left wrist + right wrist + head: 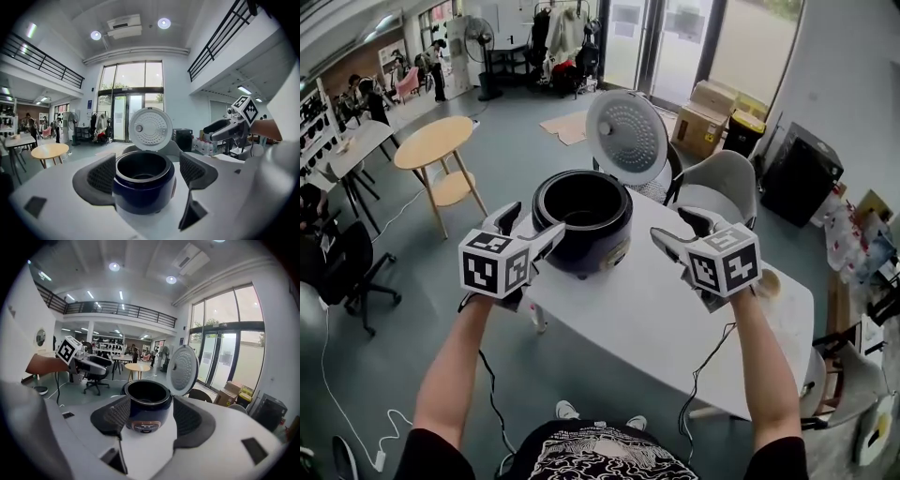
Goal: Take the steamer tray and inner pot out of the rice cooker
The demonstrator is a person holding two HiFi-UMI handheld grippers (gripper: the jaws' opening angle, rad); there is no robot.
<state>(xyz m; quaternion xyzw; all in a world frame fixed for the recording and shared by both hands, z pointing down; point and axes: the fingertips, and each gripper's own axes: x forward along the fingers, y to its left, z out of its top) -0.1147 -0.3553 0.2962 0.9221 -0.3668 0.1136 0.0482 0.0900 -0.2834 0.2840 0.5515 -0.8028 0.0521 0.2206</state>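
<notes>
A dark blue rice cooker (pixel 581 225) stands at the far left corner of the white table (pixel 675 328), its white lid (pixel 626 136) swung up behind it. The pot's metal rim (pixel 143 166) shows; its inside is dark, and I cannot make out a steamer tray. My left gripper (pixel 530 230) hovers open just left of the cooker, apart from it. On the other side, my right gripper (pixel 680 232) is open with nothing between its fingers. In the left gripper view the cooker (pixel 143 187) sits ahead between the wide jaws; the right gripper view frames the cooker (pixel 147 404) likewise.
A white chair (pixel 727 178) stands behind the table next to the lid. A round wooden table (pixel 431 141) is to the far left, a black office chair (pixel 356 272) at the left. Cardboard boxes (pixel 712 112) and a black cabinet (pixel 802 169) stand at the back right.
</notes>
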